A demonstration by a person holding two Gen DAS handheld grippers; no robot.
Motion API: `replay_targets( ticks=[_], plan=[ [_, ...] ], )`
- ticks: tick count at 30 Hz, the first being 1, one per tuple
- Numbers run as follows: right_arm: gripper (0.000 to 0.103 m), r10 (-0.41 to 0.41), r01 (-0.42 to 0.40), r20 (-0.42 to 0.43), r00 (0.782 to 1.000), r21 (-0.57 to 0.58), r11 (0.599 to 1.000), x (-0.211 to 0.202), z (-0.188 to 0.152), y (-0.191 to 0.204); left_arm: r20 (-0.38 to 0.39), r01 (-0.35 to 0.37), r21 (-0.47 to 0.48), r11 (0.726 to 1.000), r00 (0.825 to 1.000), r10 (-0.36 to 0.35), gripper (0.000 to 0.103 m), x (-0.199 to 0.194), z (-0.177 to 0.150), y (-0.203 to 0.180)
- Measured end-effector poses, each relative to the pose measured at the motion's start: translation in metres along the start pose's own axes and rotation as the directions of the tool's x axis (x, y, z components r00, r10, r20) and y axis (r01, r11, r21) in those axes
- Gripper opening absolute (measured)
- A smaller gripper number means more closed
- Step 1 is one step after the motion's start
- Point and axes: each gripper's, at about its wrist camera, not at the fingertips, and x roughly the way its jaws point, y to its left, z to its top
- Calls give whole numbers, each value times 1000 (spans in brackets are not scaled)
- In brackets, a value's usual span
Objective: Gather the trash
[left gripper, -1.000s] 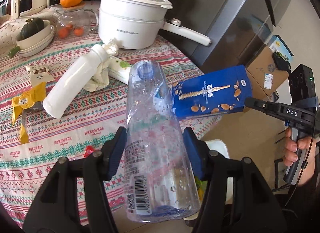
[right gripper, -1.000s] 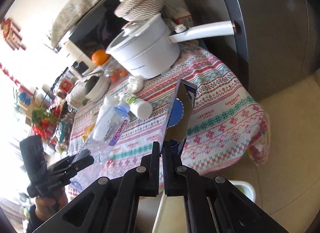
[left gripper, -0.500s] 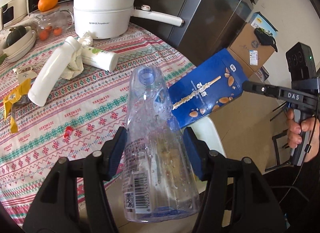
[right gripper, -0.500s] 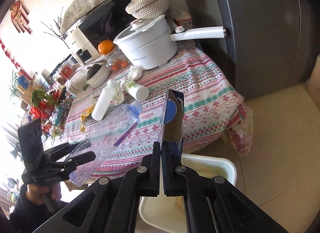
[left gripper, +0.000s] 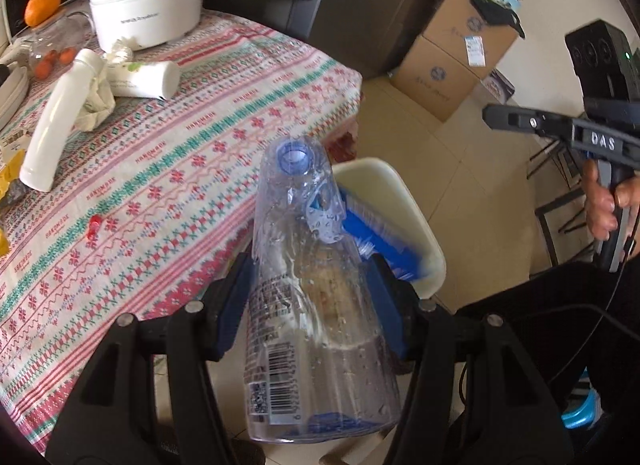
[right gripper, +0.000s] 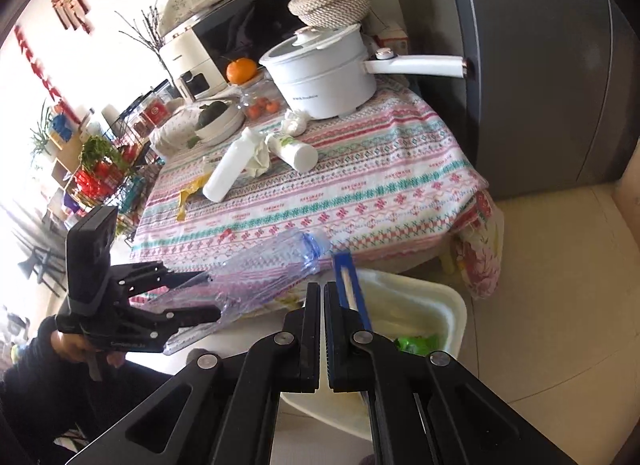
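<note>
The left tool [left gripper: 310, 301] is squeezing the clear bottle [left gripper: 316, 305], held over the near side of the white bin [left gripper: 416, 221] by the bench [left gripper: 192, 153]. The right tool [right gripper: 323, 329] is clenched with nothing in it. The blue box [right gripper: 348, 285] is in the bin, at 12 o'clock from it. If the bottle drops too early, it could hit the rim at 6 o'clock and roll away.

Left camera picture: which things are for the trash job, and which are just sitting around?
Trash job: plastic bottle in the left claw; blue carton in the bin; white bottle, crumpled tissue, red cap on the table.

Just sitting around: white pot, orange, cardboard boxes.
</note>
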Motion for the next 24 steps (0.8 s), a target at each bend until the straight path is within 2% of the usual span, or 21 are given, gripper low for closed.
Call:
replay_targets(
  ticks=[8,14,17,20,24],
  plan=[
    [4,-25,26,-29,999,28,999,4,-6,-18,-50,14,47,999,999,-11,61,19,-5,-19],
    [7,-39,41,-51,998,28,999,8,-10,-21,-15,10,115,993,1000,-9,61,20,-2,-34],
    [12,-46,48,-59,997,37,998,10,-11,-25,-6,6,135,991,1000,-6,68,20,-1,-38],
    [18,-53,56,-63,997,45,997,11,-12,-27,-7,1,130,992,1000,0,69,21,1,-36],
    [32,-56,59,-60,997,55,997,11,-11,-28,-6,-10,110,994,1000,11,69,21,2,-30]
  ],
)
